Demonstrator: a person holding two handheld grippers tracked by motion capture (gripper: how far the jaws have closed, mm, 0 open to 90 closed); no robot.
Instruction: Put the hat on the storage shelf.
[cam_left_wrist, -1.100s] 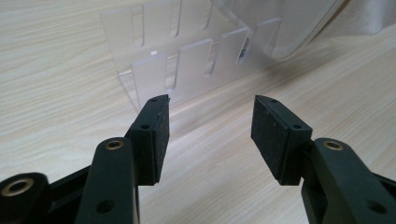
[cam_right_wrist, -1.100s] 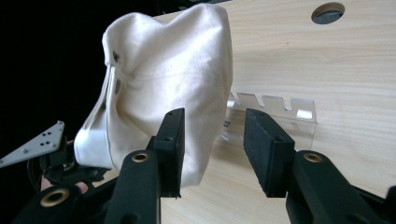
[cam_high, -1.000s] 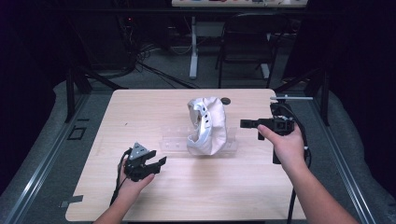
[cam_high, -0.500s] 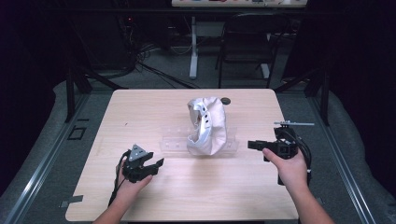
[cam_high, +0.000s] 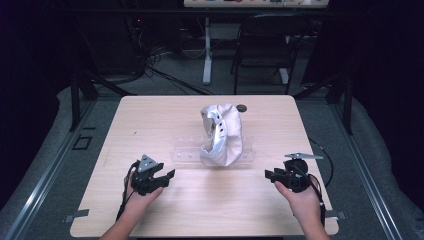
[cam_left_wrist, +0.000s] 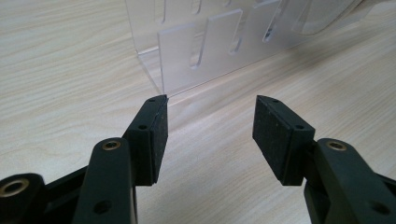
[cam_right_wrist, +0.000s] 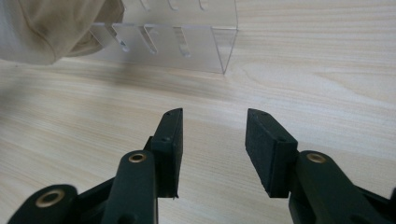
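High view shows a wooden table (cam_high: 150, 125) with a clear slotted acrylic rack (cam_high: 190, 152) at the frame's centre and a white cloth (cam_high: 222, 135) bunched over its right part, a small dark disc (cam_high: 242, 107) lying just above the cloth. Left gripper (cam_high: 167, 176), lower left of the frame, and right gripper (cam_high: 269, 174), lower right, rest in the person's hands on either side of the rack and apart from it. Both gripper views show the jaws spread with bare wood between them, the rack's end ahead.
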